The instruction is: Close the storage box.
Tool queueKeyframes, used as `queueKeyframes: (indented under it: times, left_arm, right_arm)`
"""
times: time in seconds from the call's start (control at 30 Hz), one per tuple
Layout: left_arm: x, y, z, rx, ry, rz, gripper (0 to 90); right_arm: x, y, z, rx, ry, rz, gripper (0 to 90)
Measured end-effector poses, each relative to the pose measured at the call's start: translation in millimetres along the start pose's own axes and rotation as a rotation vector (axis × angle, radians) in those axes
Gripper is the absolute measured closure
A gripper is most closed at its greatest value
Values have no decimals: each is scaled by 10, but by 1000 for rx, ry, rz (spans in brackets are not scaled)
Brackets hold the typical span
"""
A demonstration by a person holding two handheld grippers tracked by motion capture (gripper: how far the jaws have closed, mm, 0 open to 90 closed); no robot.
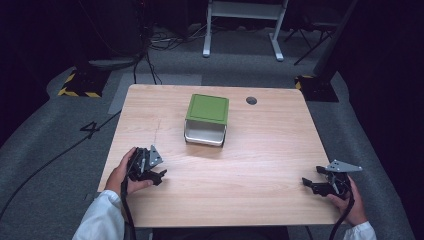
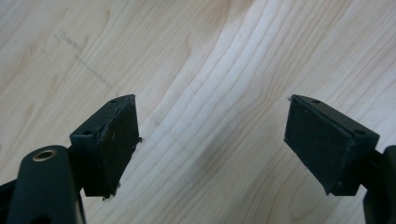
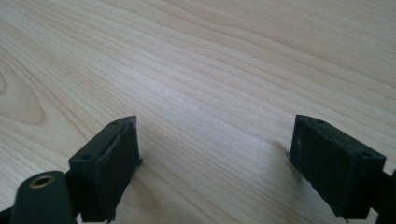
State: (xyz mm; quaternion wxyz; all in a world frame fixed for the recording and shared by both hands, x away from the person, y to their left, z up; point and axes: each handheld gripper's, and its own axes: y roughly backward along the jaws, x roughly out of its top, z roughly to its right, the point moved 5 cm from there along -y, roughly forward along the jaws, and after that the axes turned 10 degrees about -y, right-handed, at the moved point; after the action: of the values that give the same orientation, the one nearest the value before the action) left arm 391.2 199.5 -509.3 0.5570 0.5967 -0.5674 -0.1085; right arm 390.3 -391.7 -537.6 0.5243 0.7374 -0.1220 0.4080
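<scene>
A metal box with a green lid (image 1: 207,119) sits in the middle of the wooden table (image 1: 260,150), toward the far side. My left gripper (image 1: 159,175) rests near the table's front left, held by a hand, well short of the box. My right gripper (image 1: 309,184) rests near the front right edge. In the left gripper view the left gripper (image 2: 212,140) stands open over bare wood, with nothing between its pads (image 2: 116,144). In the right gripper view the right gripper (image 3: 215,163) is open too, above bare wood.
A round dark hole (image 1: 251,100) lies in the tabletop to the right of the box. Beyond the table, cables (image 1: 150,60) run across grey carpet, with a white desk frame (image 1: 245,25) at the back and yellow-black striped bases (image 1: 80,82) at either side.
</scene>
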Motion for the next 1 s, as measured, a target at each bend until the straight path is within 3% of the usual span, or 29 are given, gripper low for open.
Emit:
queueKeyframes:
  times: [0.27,0.43,0.6,0.67,0.77,1.0]
  left_arm:
    - [-291,-13,-96,-6,116,6,176]
    - [-428,-17,-60,1,164,29,173]
    - [-549,-1,-59,-39,269,69,170]
    - [-596,-15,-57,-65,354,93,170]
    - [-627,-19,-44,-49,352,128,164]
    - [-611,-31,-42,-37,365,121,147]
  right_arm:
    - [0,-1,1,1,-1,0,156]
    - [0,-1,2,1,0,-1,156]
    - [0,1,-3,-1,2,1,157]
    - [-1,1,-3,0,2,1,157]
    - [-1,2,-3,1,4,1,157]
    - [-1,2,-5,1,8,3,157]
